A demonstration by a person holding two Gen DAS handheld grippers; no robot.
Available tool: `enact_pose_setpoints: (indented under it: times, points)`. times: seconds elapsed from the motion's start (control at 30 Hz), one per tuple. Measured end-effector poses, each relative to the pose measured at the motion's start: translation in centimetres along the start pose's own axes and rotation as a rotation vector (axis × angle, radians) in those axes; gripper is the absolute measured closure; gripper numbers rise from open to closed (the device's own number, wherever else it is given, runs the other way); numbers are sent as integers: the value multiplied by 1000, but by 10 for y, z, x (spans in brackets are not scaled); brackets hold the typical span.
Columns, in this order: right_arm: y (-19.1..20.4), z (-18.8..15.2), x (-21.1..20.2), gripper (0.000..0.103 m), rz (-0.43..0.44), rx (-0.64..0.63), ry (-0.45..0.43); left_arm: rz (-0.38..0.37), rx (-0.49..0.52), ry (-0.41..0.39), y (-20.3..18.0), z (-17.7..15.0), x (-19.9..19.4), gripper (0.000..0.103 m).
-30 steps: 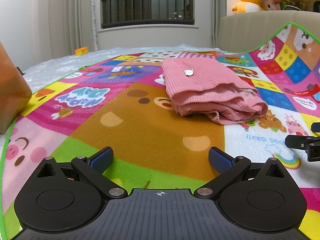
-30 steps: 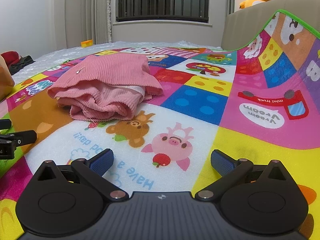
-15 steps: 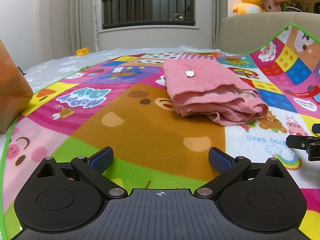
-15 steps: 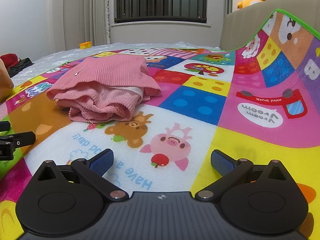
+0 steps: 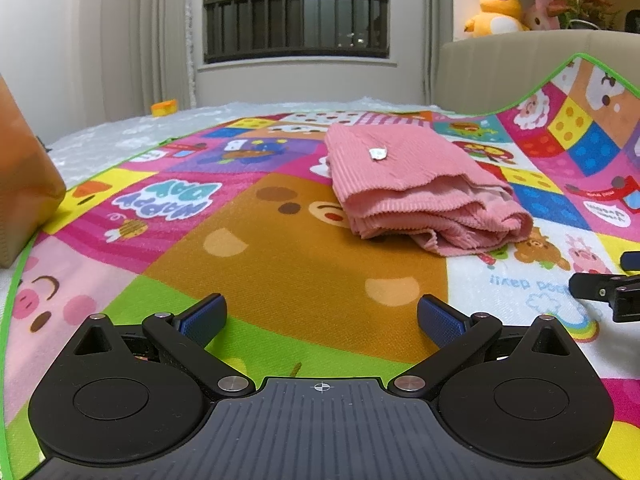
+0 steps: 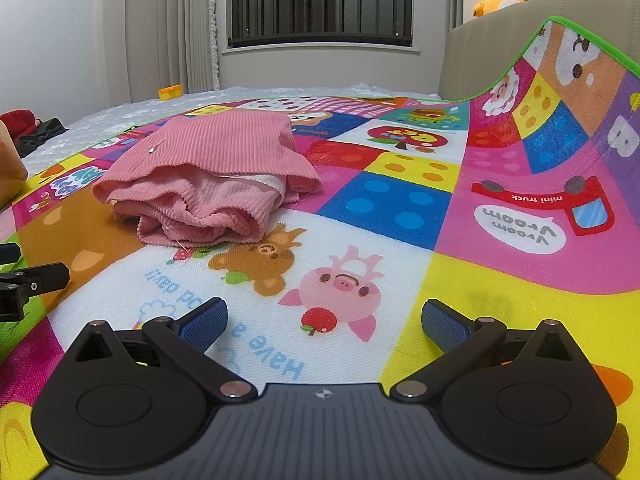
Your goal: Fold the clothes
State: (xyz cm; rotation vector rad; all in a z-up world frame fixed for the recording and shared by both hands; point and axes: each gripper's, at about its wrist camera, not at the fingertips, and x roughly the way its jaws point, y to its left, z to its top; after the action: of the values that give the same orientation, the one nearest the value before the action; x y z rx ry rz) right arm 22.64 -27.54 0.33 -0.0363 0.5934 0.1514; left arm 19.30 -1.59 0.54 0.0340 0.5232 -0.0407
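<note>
The colourful play mat (image 5: 280,248) is covering the bed and curling up against the headboard (image 6: 500,44). The pink corduroy garment (image 6: 208,176) is sitting folded mid-mat, ahead of both grippers. The left gripper (image 5: 322,316) and right gripper (image 6: 324,320) are hovering low, fingers spread wide, gripping nothing.

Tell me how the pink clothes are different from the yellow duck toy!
The pink clothes lie folded on the colourful mat; the yellow duck toy sits upright on the ledge behind. The clothes look ribbed and flat, the duck smooth and round. Neither one is held by a gripper.
</note>
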Motion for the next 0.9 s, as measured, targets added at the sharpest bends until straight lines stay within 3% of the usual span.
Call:
enact_pose_setpoints:
  times: [0.27, 0.9]
  points:
    - [1, 0, 0, 0, -2, 3, 0, 40, 85, -37, -14, -3, -6, 0]
    - [-1, 0, -1, 0, -4, 13, -7, 30, 69, -44, -11, -2, -6, 0]
